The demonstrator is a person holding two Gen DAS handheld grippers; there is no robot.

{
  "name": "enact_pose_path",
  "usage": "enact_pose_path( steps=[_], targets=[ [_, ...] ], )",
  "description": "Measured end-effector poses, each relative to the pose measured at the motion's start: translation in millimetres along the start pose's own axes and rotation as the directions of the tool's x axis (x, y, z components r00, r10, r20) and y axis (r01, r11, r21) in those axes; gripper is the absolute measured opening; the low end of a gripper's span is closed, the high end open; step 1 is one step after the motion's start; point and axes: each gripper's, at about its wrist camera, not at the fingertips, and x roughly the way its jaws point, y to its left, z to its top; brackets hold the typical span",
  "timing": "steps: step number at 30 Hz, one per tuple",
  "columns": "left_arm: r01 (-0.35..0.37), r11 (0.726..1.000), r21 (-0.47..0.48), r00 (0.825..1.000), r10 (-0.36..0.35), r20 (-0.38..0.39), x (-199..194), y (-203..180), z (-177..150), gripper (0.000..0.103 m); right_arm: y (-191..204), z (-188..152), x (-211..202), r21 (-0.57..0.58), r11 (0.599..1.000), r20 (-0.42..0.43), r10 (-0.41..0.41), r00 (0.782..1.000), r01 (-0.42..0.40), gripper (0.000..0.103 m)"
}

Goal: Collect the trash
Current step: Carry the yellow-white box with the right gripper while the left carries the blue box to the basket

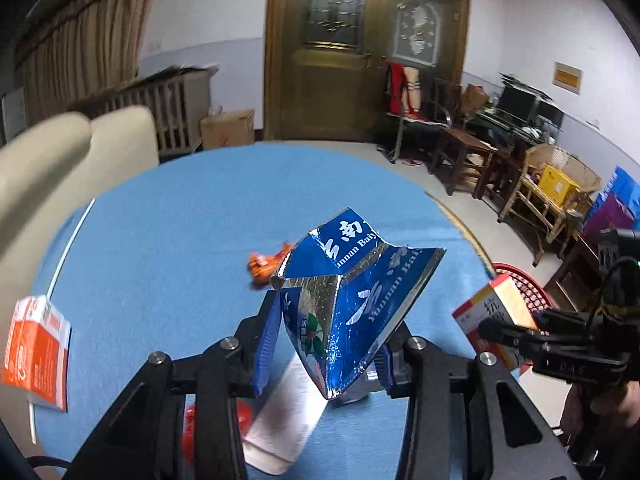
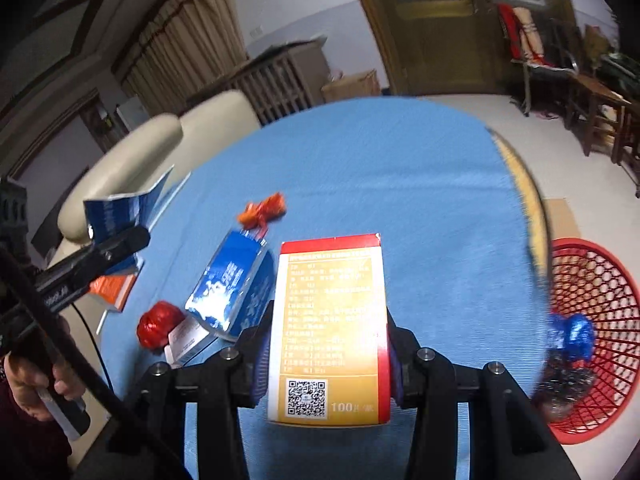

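My left gripper (image 1: 326, 344) is shut on a crumpled blue and silver wrapper (image 1: 352, 292) and holds it above the blue table (image 1: 180, 240). My right gripper (image 2: 326, 348) is shut on a red and yellow box (image 2: 328, 332) above the table (image 2: 420, 200). That box (image 1: 496, 316) also shows at the right of the left wrist view, and the blue wrapper (image 2: 120, 208) at the left of the right wrist view. A red mesh basket (image 2: 600, 340) stands on the floor right of the table, with a blue wrapper (image 2: 572, 336) in it.
On the table lie an orange wrapper (image 2: 264, 208), a blue packet (image 2: 232, 288), a red foil ball (image 2: 158, 324), a small white box (image 2: 188, 340) and an orange box (image 1: 36, 348). A beige sofa (image 2: 160, 148) stands left; chairs and clutter (image 1: 520, 168) stand right.
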Motion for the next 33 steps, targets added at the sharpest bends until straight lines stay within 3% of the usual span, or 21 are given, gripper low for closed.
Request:
enact_pose_path(
  steps=[7, 17, 33],
  targets=[
    [0.058, 0.995, 0.083, 0.998, -0.059, 0.012, -4.4, -46.7, 12.9, 0.043, -37.3, -6.1, -46.4, 0.058, 0.997, 0.083, -0.052, 0.995, 0.047, 0.048],
    [0.184, 0.973, 0.136, 0.983, -0.183, -0.025, 3.1, -102.9, 26.7, 0.043, -87.4, -25.6, -84.1, 0.161, 0.983, 0.117, -0.11, 0.987, 0.091, 0.048],
    [0.203, 0.957, 0.207, 0.978, -0.19, -0.081, 17.3, -149.2, 32.3, 0.044, -128.7, -32.7, -98.3, 0.268, 0.959, 0.143, -0.133, 0.981, 0.09, 0.048]
  ],
)
